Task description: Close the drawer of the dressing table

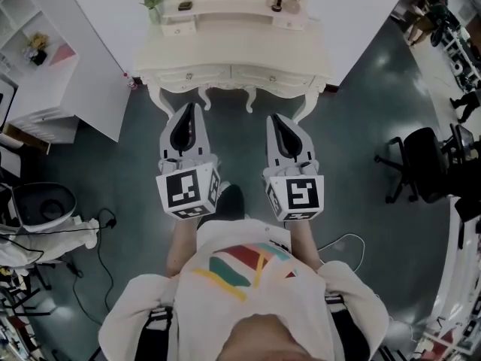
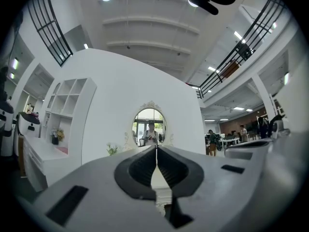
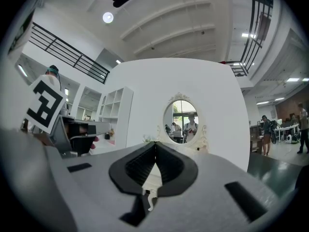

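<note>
— Where are the claws?
— The left claw and the right claw are both closed and empty. They sit side by side, aimed at the dressing table and stopping short of it.
— And the drawer?
— Two drawer fronts sit below its surface. Both look pushed in.

The right gripper, jaws pressed together on nothing, faces the dressing table and its oval mirror.
</note>
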The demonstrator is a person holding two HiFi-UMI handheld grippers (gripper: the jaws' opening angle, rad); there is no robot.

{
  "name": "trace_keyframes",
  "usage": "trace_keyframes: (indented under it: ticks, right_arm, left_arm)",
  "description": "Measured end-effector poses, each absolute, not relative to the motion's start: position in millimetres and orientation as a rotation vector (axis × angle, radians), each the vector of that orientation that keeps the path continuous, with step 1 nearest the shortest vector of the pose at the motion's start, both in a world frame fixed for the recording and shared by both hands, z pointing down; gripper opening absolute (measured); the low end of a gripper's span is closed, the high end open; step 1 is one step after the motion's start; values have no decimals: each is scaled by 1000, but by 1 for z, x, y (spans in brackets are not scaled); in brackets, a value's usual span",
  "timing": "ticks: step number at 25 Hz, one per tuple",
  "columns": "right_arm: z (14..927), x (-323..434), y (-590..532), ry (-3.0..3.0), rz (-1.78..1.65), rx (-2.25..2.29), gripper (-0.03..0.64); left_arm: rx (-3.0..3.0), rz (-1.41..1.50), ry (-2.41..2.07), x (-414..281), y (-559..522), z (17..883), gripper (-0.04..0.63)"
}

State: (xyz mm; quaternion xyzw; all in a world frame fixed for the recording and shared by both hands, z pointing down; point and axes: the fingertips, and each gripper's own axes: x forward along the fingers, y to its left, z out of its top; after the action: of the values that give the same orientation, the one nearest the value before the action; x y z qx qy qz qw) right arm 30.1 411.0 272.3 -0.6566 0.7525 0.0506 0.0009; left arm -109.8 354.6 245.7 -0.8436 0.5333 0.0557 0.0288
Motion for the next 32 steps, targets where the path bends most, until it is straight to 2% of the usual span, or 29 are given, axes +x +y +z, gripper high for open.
trace_keyframes:
  ticks: [22,32]
  right_arm:
    - [267,84,215,2336,213,-2173,0]
    - [252,101,71,2277,195,-2193,0]
  left_arm:
    - [-2732,272,1522,-36,121,250,8]
    - [-2729,265,1381,-6,-10,220,8]
